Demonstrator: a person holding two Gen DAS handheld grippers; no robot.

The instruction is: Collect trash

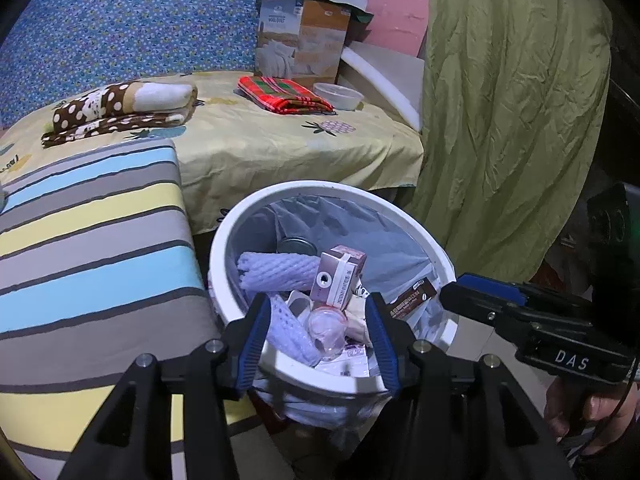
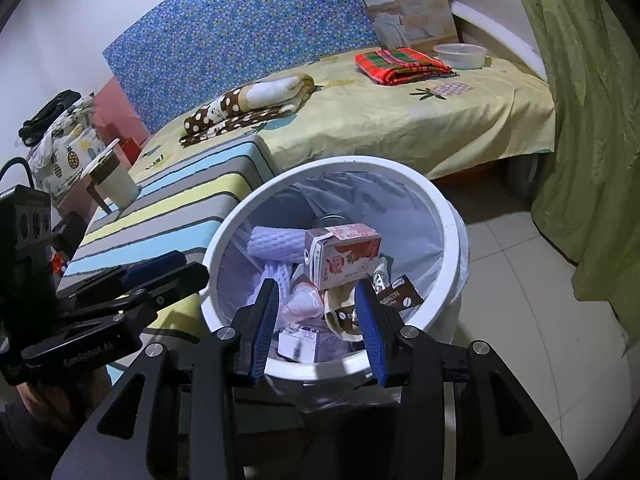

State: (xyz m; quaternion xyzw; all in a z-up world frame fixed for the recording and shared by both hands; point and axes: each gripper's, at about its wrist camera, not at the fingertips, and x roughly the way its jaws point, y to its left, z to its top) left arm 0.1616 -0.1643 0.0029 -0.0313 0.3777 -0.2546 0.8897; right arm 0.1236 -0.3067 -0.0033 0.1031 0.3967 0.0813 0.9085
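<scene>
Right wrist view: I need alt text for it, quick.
The open right gripper hangs empty over a round white trash bin lined with a pale bag and holding a pink drink carton, white foam netting and brown wrappers. The left gripper reaches in from the left; a striped stool and a bed lie behind.

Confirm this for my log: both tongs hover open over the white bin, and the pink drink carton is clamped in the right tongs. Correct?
Not quite. The pink drink carton is not clamped; it lies loose in the white bin on the other trash. The right wrist view shows the right tongs open and empty. The left tongs also hover open.
</scene>
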